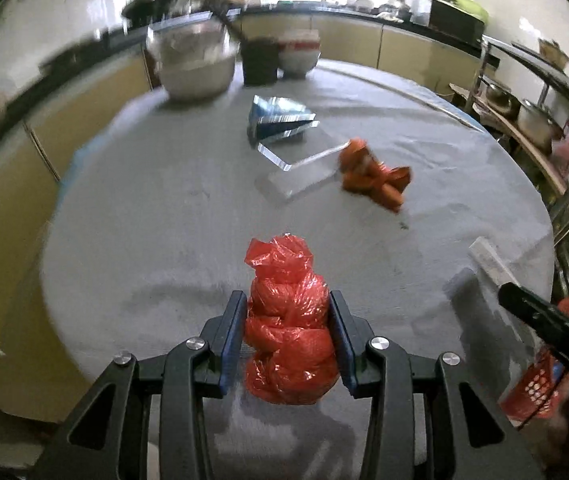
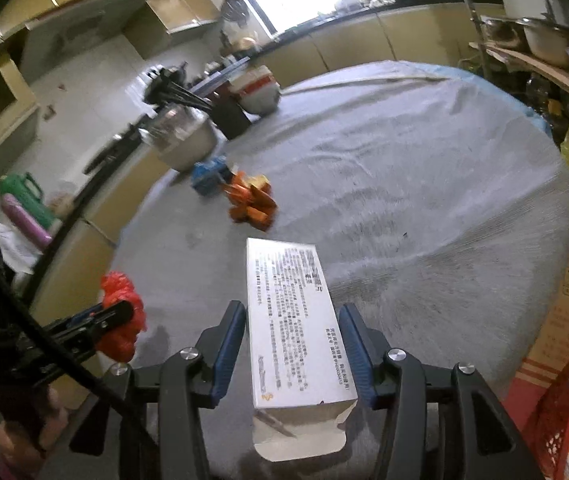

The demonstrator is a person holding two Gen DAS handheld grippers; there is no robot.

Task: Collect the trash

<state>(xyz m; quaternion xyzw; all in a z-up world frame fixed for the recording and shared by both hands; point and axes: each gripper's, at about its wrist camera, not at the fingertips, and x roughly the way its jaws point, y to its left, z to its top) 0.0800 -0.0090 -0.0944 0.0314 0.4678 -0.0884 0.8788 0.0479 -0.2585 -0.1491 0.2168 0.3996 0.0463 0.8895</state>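
Observation:
My left gripper [image 1: 288, 304] is shut on a crumpled red plastic bag [image 1: 288, 320] above the near edge of the round grey table [image 1: 164, 240]. My right gripper [image 2: 292, 316] is shut on a white printed carton [image 2: 292, 320] with an open end flap, its pads [image 2: 230, 340] against the carton's sides. The red bag and left gripper also show in the right wrist view [image 2: 122, 316]. An orange crumpled wrapper [image 1: 372, 176] lies mid-table; it also shows in the right wrist view [image 2: 250, 202]. A blue and silver carton [image 1: 280, 120] lies beyond it.
A steel pot [image 1: 196, 64], a dark container [image 1: 260, 60] and a red-and-white bowl [image 1: 298, 54] stand at the table's far edge. A clear plastic sheet [image 1: 300, 164] lies beside the wrapper. Shelves with pots [image 1: 536, 120] stand right. A red basket [image 1: 536, 388] sits below right.

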